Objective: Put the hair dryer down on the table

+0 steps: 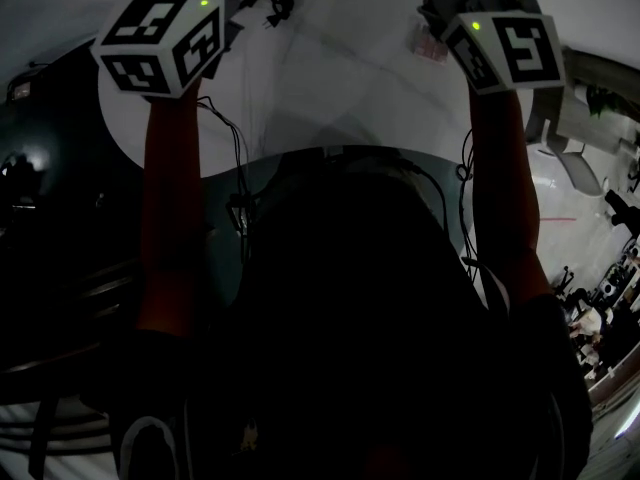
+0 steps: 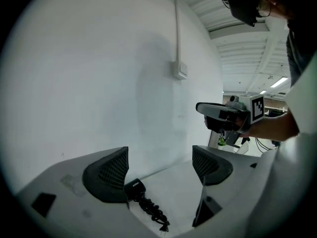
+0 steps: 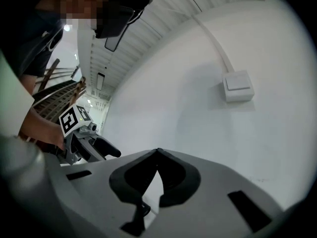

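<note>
The black hair dryer (image 2: 133, 187) lies on the white table (image 2: 173, 192), partly hidden behind the left pad, its coiled cord (image 2: 151, 209) trailing toward me. My left gripper (image 2: 161, 167) hangs open above it, jaws wide apart with nothing between them. My right gripper (image 3: 157, 155) is shut, its pad tips touching. Through the gap under them shows a dark piece (image 3: 141, 210) that I cannot identify. In the head view both marker cubes, left (image 1: 165, 33) and right (image 1: 505, 48), are held up over the table (image 1: 340, 78), and a dark cord (image 1: 278, 6) lies by the left one.
A white wall with a switch box (image 2: 180, 71) and a conduit stands right behind the table. A small pink item (image 1: 431, 44) lies on the table near the right gripper. The person's dark body (image 1: 350, 318) fills the lower head view.
</note>
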`<state>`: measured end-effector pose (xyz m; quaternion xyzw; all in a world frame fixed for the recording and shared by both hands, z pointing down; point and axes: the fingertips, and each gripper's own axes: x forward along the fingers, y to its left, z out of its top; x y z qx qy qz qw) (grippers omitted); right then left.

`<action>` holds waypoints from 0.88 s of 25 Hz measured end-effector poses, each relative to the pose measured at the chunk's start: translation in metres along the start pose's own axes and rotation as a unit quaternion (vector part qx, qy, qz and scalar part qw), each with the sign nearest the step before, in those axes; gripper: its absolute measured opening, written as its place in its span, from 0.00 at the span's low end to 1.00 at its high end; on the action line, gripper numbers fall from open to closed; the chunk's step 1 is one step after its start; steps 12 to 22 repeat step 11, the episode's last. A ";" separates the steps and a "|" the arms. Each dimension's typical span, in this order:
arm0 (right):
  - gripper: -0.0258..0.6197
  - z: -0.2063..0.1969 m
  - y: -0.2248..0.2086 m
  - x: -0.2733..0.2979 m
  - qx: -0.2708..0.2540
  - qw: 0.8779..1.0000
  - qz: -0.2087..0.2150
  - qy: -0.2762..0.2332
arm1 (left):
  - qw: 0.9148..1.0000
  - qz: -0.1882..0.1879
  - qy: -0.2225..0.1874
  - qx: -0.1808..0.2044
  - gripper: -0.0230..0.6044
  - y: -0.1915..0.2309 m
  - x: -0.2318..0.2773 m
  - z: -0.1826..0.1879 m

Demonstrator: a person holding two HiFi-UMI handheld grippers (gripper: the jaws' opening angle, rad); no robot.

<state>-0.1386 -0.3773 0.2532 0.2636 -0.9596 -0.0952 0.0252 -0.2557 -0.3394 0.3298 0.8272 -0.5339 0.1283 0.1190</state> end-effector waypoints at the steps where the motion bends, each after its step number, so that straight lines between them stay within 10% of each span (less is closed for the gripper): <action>1: 0.05 0.012 0.005 -0.007 -0.004 1.000 0.000 -0.002 | 1.000 -0.002 -0.007 0.003 0.67 -0.008 -0.011 0.009; 22: 0.05 0.056 0.027 -0.011 -0.015 1.000 0.006 -0.017 | 0.997 -0.058 -0.053 -0.006 0.67 -0.030 -0.044 0.043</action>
